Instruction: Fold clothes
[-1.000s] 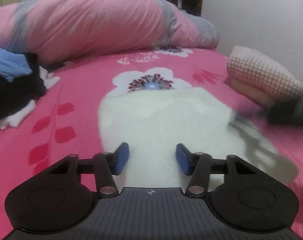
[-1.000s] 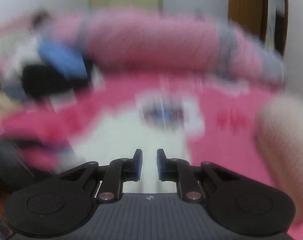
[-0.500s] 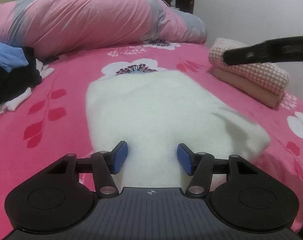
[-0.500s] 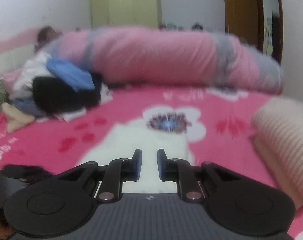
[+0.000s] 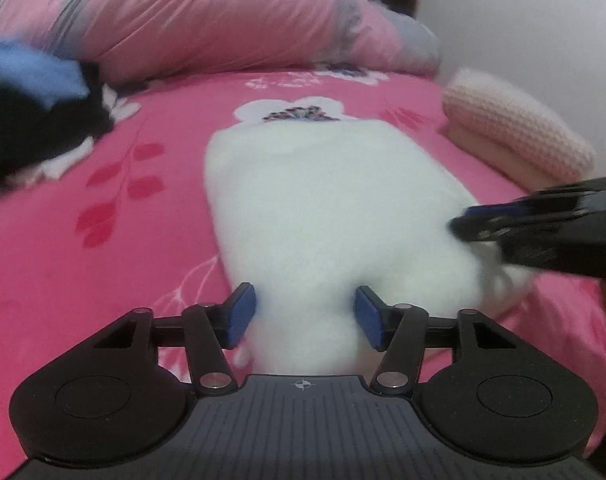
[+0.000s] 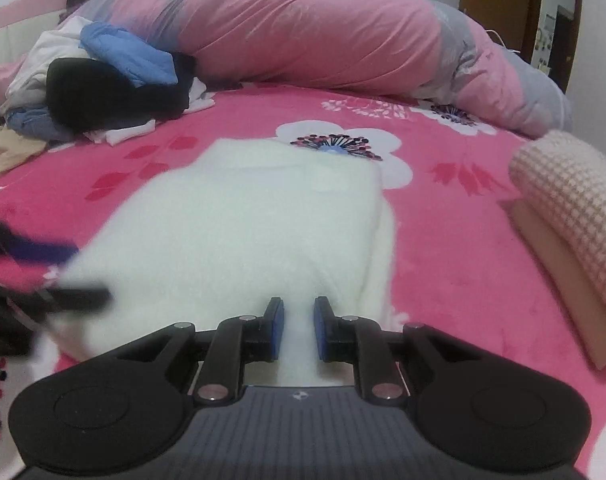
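I am holding my left tool [image 5: 305, 317] wide open over the white garment [image 5: 327, 204]. My right tool [image 6: 297, 328] is sitting narrowly open, white cloth between its pads, grip unclear.

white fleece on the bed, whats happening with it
A person holding a gripper in each hand is folding a white fleece spread on a pink floral bed. The left gripper is open with the near edge of the fleece between its fingers. The right gripper is nearly shut over the fleece's near right part; whether it pinches fabric is unclear. Two folded items are stacked to the right, and an unfolded pile waits far left.
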`<state>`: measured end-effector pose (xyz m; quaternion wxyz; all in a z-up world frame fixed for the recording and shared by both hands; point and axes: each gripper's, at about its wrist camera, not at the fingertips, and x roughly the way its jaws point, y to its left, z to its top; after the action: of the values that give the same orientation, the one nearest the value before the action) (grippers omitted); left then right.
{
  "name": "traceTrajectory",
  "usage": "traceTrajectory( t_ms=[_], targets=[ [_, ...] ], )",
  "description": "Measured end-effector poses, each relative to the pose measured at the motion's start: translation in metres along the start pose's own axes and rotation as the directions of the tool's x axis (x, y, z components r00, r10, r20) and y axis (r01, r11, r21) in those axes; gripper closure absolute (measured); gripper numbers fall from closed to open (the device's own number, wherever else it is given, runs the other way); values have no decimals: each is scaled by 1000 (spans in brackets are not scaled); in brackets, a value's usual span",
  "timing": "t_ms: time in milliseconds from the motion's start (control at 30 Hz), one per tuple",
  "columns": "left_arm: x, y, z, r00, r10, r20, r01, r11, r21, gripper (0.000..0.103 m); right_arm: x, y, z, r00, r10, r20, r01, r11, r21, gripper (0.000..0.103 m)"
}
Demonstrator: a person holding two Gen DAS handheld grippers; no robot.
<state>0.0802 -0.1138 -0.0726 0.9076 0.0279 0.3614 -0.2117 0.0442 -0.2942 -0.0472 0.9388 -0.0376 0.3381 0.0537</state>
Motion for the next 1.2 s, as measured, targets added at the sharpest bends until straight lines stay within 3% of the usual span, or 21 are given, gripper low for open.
traceTrajectory(
  t_ms=[133, 233, 267, 300, 400, 467, 533, 667, 1033, 1200],
  targets=[
    [2, 0, 7, 999, 9, -31, -10, 1000, -25, 44, -35, 10, 7, 996, 15, 93, -11, 999, -45, 85],
    [1, -4, 8, 999, 30, -41, -31, 999, -23, 43, -10, 10, -8, 1000, -14, -23, 12, 998, -62, 85],
    [1, -6, 8, 998, 36, -44, -37, 999, -20, 43, 9, 8, -19, 994, -30, -101, 23, 997, -68, 86],
    [0, -8, 8, 998, 43, -47, -43, 999, -18, 43, 21, 6, -29, 994, -24, -111, 16, 997, -75, 86],
    [-1, -13, 8, 996, 72, -50, -72, 997, 7, 43, 5, 2, -18, 996, -9, -90, 9, 1000, -8, 86],
    [-1, -14, 8, 995, 82, -54, -81, 997, 12, 42, -14, 1, -6, 1000, 12, -9, -12, 1000, 6, 85],
    [-1, -16, 9, 994, 94, -59, -93, 996, 13, 42, -23, 2, -3, 999, -24, 46, 24, 1000, -15, 85],
    [-2, -23, 10, 991, 113, -68, -111, 993, 24, 42, 18, -2, -25, 995, -71, -74, 66, 995, -70, 81],
    [-6, -42, 10, 982, 183, -38, -179, 979, 98, 36, 16, -13, -31, 999, -23, -38, 23, 999, -25, 80],
    [-20, -55, 13, 980, 197, 31, -199, 971, 133, 35, 16, -15, -32, 1000, -11, -27, 10, 1000, -20, 80]
  ],
)
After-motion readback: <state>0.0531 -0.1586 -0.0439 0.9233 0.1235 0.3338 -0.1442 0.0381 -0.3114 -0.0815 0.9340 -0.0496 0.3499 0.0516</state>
